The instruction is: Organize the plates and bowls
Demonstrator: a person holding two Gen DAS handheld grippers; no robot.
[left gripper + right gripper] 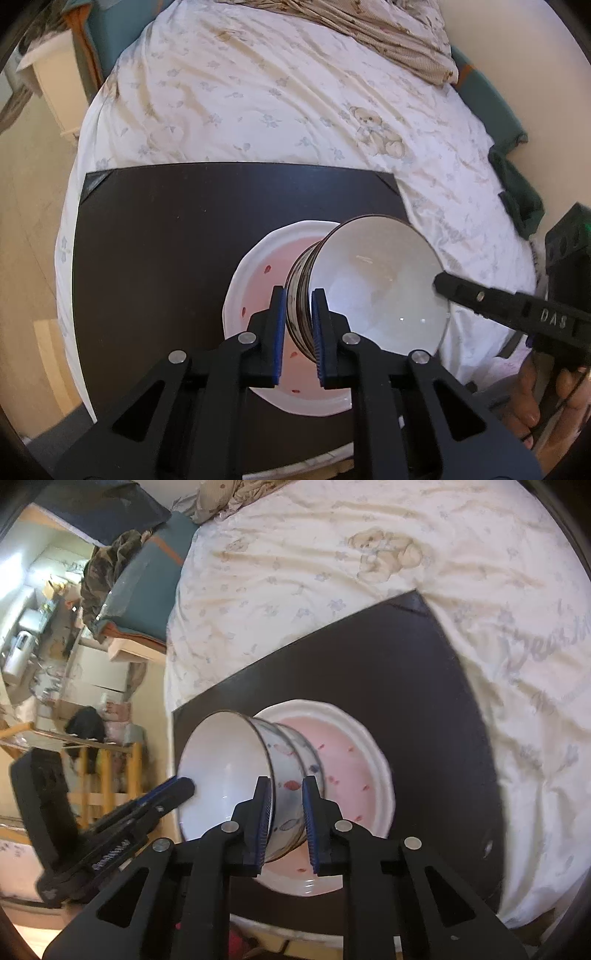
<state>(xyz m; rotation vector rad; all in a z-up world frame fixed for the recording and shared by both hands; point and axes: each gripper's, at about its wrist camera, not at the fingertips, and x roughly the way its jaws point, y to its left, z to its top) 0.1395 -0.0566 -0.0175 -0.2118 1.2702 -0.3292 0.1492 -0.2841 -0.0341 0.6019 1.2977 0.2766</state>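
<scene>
A pink plate with red specks [258, 280] lies on a dark board [166, 240] on the bed. Two nested white bowls with painted outsides [373, 280] stand on the plate. My left gripper [298, 321] straddles the near rim of the bowls, one finger inside and one outside. My right gripper [284, 808] straddles the opposite rim of the bowls [229, 768] above the plate [351, 764]. Each gripper shows in the other's view, the right gripper [498, 306] on the right and the left gripper [147, 805] on the left. Both pairs of jaws are narrow around the bowl wall.
The board [424, 686] rests on a white bedspread with teddy bear prints [277, 92]. A crumpled beige blanket [369, 26] lies at the bed's far end. Wooden floor [29, 221] and furniture are on the left.
</scene>
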